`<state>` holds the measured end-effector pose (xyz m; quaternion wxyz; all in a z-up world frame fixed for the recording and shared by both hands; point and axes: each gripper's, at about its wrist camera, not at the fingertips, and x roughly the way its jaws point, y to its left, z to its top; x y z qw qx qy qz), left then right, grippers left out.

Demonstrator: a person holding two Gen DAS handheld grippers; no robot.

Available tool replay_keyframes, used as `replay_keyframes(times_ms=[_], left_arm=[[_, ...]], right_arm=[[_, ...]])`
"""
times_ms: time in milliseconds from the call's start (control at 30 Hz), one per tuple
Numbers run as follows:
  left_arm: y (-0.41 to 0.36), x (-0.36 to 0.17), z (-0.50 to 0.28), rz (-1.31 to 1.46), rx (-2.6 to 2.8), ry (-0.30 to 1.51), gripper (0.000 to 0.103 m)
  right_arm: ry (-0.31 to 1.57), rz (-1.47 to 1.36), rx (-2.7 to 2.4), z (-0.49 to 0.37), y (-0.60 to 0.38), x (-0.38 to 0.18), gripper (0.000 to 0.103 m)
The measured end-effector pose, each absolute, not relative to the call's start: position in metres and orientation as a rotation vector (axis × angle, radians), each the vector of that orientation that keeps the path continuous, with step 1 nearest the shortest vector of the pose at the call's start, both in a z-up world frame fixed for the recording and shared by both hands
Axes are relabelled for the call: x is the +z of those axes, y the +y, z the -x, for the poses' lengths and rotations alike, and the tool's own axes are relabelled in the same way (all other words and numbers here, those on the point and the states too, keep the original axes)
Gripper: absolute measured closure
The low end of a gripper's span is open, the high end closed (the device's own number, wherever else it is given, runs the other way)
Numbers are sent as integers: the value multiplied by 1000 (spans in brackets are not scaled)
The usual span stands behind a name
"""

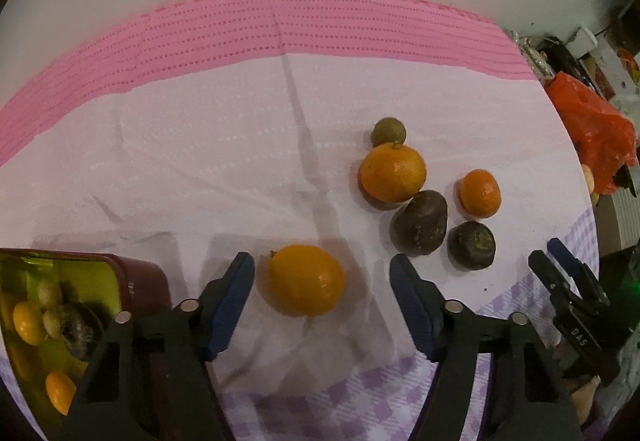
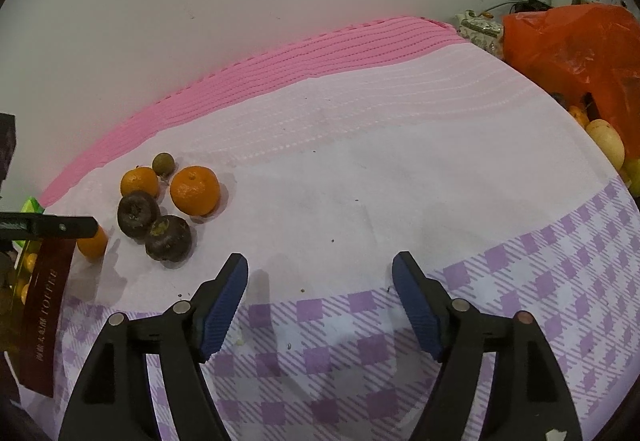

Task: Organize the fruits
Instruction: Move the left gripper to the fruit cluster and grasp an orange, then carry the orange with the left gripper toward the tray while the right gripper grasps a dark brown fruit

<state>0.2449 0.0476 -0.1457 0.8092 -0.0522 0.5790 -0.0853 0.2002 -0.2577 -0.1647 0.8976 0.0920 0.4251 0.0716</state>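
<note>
In the left wrist view my left gripper (image 1: 322, 265) is open, with an orange fruit (image 1: 306, 279) lying on the cloth between its fingers, nearer the left one. Further right lie a large mandarin (image 1: 393, 171), a small mandarin (image 1: 479, 193), two dark brown fruits (image 1: 419, 221) (image 1: 472, 244) and a small green-brown fruit (image 1: 388, 131). A box (image 1: 136, 273) at the lower left holds several small fruits. My right gripper (image 2: 320, 265) is open and empty over the cloth; it also shows at the right edge of the left wrist view (image 1: 556, 253). The fruit cluster (image 2: 168, 201) lies to its left.
A pink and checked purple cloth (image 2: 360, 181) covers the table against a white wall. An orange plastic bag (image 2: 576, 53) with more fruit and clutter sits at the right edge. The box's dark red lid (image 2: 46, 317) shows at the left of the right wrist view.
</note>
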Motion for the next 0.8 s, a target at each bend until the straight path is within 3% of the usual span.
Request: replay_keyframes(times_ms=[67,167,533,800], left_arm=[[46,-149,-245,107,-183,1231,42],[46,-157,-242,105,-191,1217,64],[43,-118,-175,174,-258,1043,64],[54,-91,-127,275,-297,1021,64]], right_arm=[[880,-193,149,-201,-258,-165,30],[880,-192,150,-200,-258,-165,29],[880,-185,148,-200,-257,-164,29],[863,-106,329,-193,-214,-148,36]])
